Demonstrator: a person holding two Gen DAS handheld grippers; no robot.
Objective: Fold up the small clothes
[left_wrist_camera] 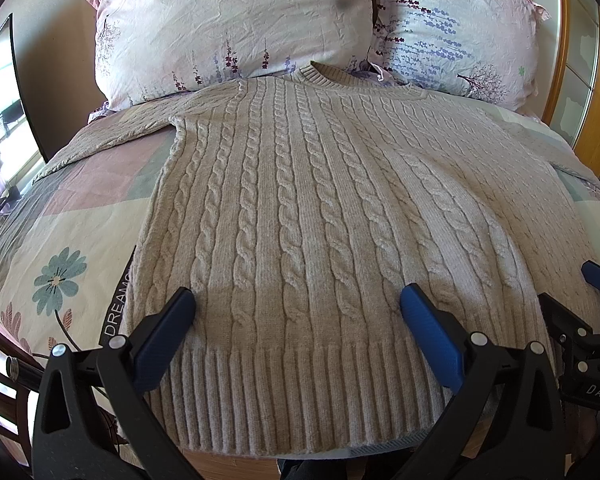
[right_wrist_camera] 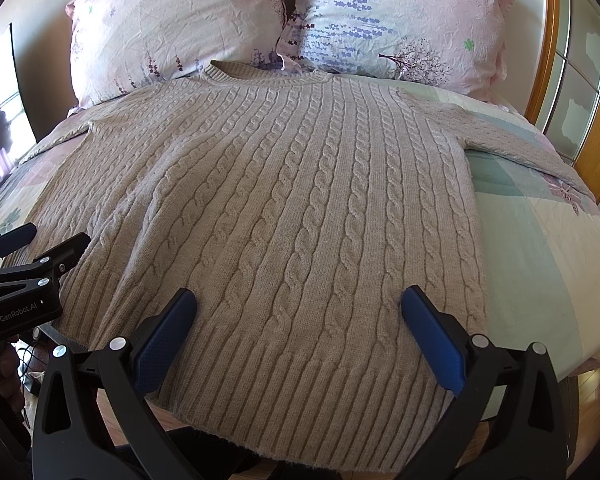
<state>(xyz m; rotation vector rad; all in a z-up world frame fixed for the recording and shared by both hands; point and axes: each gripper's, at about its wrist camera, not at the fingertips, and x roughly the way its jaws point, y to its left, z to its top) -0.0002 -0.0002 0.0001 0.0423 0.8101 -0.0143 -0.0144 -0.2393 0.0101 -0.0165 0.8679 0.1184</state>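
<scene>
A beige cable-knit sweater [left_wrist_camera: 300,200] lies flat on the bed, collar toward the pillows, ribbed hem at the near edge, both sleeves spread out to the sides. It also fills the right wrist view [right_wrist_camera: 284,208]. My left gripper [left_wrist_camera: 298,304] is open and empty, its blue pads hovering over the hem's left half. My right gripper [right_wrist_camera: 298,304] is open and empty over the hem's right half. The right gripper also shows at the left wrist view's right edge [left_wrist_camera: 592,280], and the left gripper at the right wrist view's left edge [right_wrist_camera: 44,240].
Two floral pillows [left_wrist_camera: 236,28] [right_wrist_camera: 400,20] lean against the headboard. The patterned quilt [left_wrist_camera: 60,240] covers the bed. A wooden frame with glass panels [right_wrist_camera: 572,80] stands on the right. A window [left_wrist_camera: 0,112] is on the left. The bed's near edge lies under the hem.
</scene>
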